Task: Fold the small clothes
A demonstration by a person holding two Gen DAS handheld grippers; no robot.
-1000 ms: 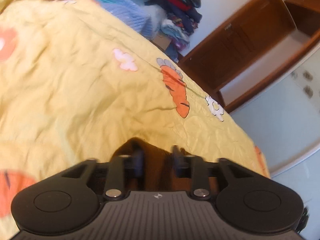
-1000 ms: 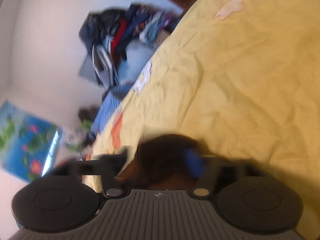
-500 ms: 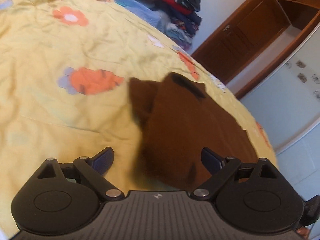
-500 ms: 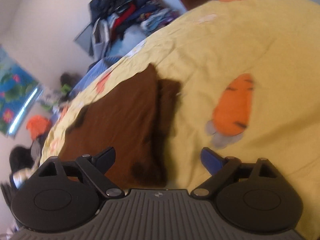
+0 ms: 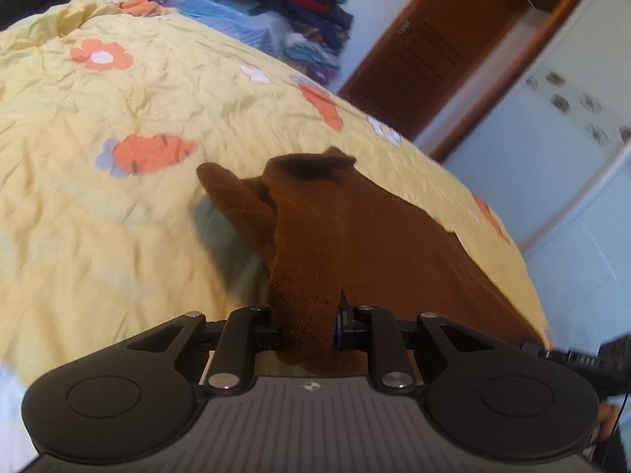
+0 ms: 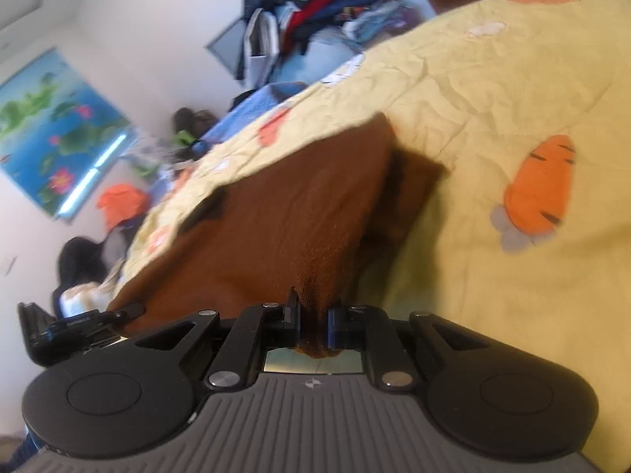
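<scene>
My left gripper pinches a bunched edge of the brown garment, the fabric wedged between both fingers and spilling toward the camera below them. My right gripper is clamped on another edge of the same garment, a thinner fold caught between its black finger and blue-padded finger. The garment lies across a yellow bedspread printed with orange carrots and flowers, its cloth stretching from each gripper toward 12 o'clock. In the left view, a sleeve juts out at 11 o'clock from the main body, casting a shadow on the spread below it, and a dark opening shows at the far end of the garment. In the right view, a second brown layer sits just beside the main panel at 1 o'clock, and a carrot print lies well apart at 2 o'clock. A heap of clothes is stacked against the wall at 12 o'clock beyond the bed, with a blue floral poster on the wall at 10 o'clock. A wooden door stands at 1 o'clock in the left view. My other gripper's body edges in at 9 o'clock in the right view.
</scene>
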